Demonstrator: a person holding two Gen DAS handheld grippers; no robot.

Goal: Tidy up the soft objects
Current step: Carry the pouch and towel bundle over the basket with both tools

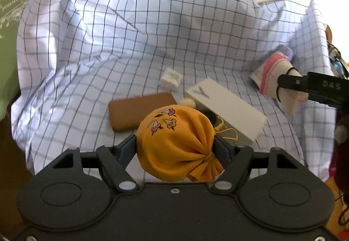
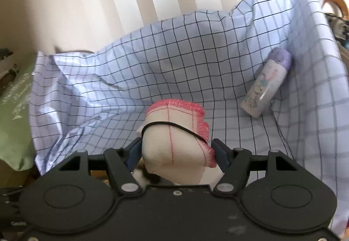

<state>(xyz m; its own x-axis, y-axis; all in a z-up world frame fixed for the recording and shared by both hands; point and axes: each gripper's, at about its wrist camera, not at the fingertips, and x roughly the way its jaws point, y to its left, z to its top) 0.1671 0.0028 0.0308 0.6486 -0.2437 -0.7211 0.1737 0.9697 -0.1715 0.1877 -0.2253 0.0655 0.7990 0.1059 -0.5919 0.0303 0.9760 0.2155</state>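
My left gripper (image 1: 175,145) is shut on an orange drawstring pouch (image 1: 174,142) with embroidered flowers, held just above the checked cloth (image 1: 130,44). My right gripper (image 2: 176,151) is shut on a rolled cream cloth with pink stitched edges (image 2: 176,132), bound by a black elastic band. The right gripper and its roll also show at the right edge of the left wrist view (image 1: 281,79). The checked cloth (image 2: 152,62) lines a bin-like hollow below both grippers.
On the cloth lie a brown flat case (image 1: 135,110), a white box (image 1: 226,108), a small white cube (image 1: 172,77) and a lavender-capped bottle (image 2: 266,84). A green cushion (image 1: 8,44) stands at the left. Pale curtains hang behind.
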